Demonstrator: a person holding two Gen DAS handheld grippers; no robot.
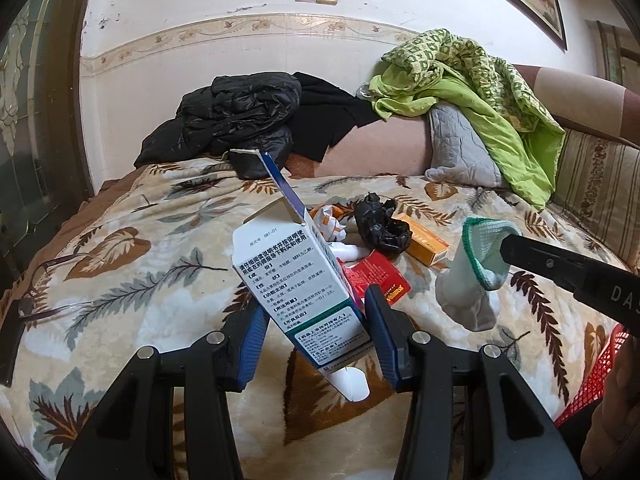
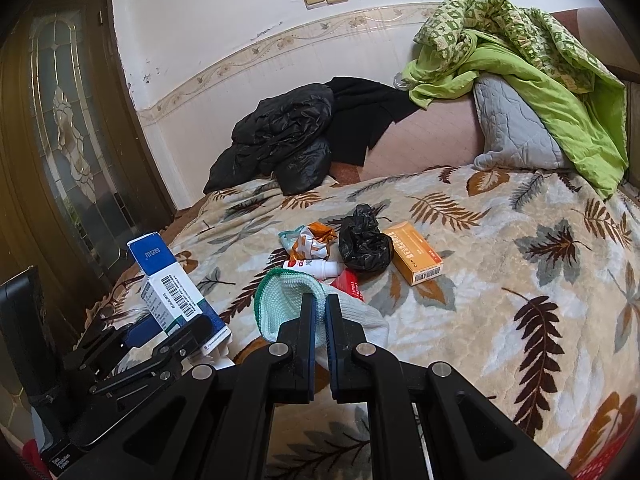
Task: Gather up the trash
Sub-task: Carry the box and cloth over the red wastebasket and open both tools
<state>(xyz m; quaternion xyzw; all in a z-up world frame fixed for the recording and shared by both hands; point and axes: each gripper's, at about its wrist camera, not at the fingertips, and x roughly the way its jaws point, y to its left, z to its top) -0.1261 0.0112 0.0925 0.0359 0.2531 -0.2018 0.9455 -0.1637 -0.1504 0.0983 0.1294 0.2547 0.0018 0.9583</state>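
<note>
Trash here means two held pieces and a loose cluster on the leaf-print blanket (image 2: 520, 248). Nearest, the left gripper (image 1: 316, 316) stands partly open, its blue pads clamped on the lower end of a white-and-blue medicine box (image 1: 296, 280); the box tilts up and away between the fingers, top flap open, bottom flap hanging below the pads. In the right wrist view the same box (image 2: 172, 284) sits at lower left, raised off the blanket.

Right gripper (image 2: 319, 312) is fully closed, pads pinching the edge of a white sock with green-trimmed cuff (image 2: 288, 300). Cuff opening faces left of the fingers; the rest of the sock droops down past the fingertips. From the left wrist view the sock (image 1: 476, 264) hangs free from the black finger at right, clear of the blanket.

Just beyond both grippers, in the middle of the blanket, lies the remaining litter, pieces touching or nearly so: a red packet (image 1: 376, 276), a small white bottle (image 2: 312, 268), a crumpled orange-and-white wrapper (image 2: 310, 240), a crumpled black plastic bag (image 2: 364, 240), and an orange carton (image 2: 416, 256) to its right.

Eyeglasses (image 1: 44, 284) rest near the blanket's left edge. A red mesh basket (image 1: 596, 376) shows at far right.

Farther back: black jacket (image 2: 280, 136), grey quilted pillow (image 2: 512, 128), green cover (image 2: 520, 52) draped over it.
</note>
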